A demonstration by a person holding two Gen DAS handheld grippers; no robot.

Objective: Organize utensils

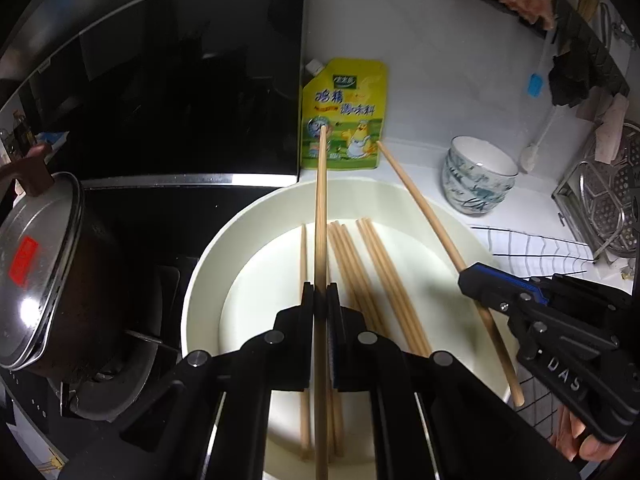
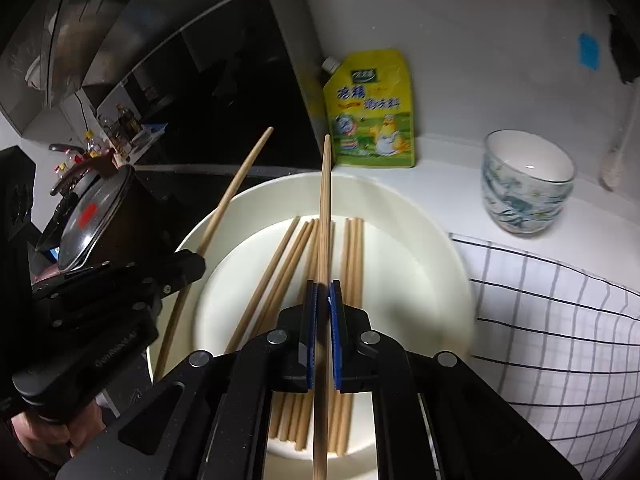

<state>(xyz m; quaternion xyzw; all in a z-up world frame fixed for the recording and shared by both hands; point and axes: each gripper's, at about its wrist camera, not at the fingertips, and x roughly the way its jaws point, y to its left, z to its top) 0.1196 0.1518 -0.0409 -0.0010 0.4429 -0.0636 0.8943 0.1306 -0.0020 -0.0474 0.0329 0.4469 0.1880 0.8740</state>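
Note:
A white plate (image 1: 200, 280) holds several wooden chopsticks (image 1: 372, 272) lying lengthwise. My left gripper (image 1: 320, 292) is shut on one chopstick (image 1: 321, 200) and holds it above the plate, pointing away. My right gripper (image 2: 323, 292) is shut on another chopstick (image 2: 326, 208), also above the plate (image 2: 440, 272). The right gripper shows in the left wrist view (image 1: 476, 284) with its chopstick (image 1: 424, 208). The left gripper shows in the right wrist view (image 2: 188, 268) with its chopstick (image 2: 236, 188). The loose chopsticks (image 2: 280, 272) lie under both.
A yellow seasoning pouch (image 1: 346, 116) leans on the back wall. A patterned bowl (image 1: 476, 176) stands to the right, a checked cloth (image 2: 560, 320) in front of it. A lidded pot (image 1: 40, 264) sits on the black stove at left. A metal rack (image 1: 608, 200) is far right.

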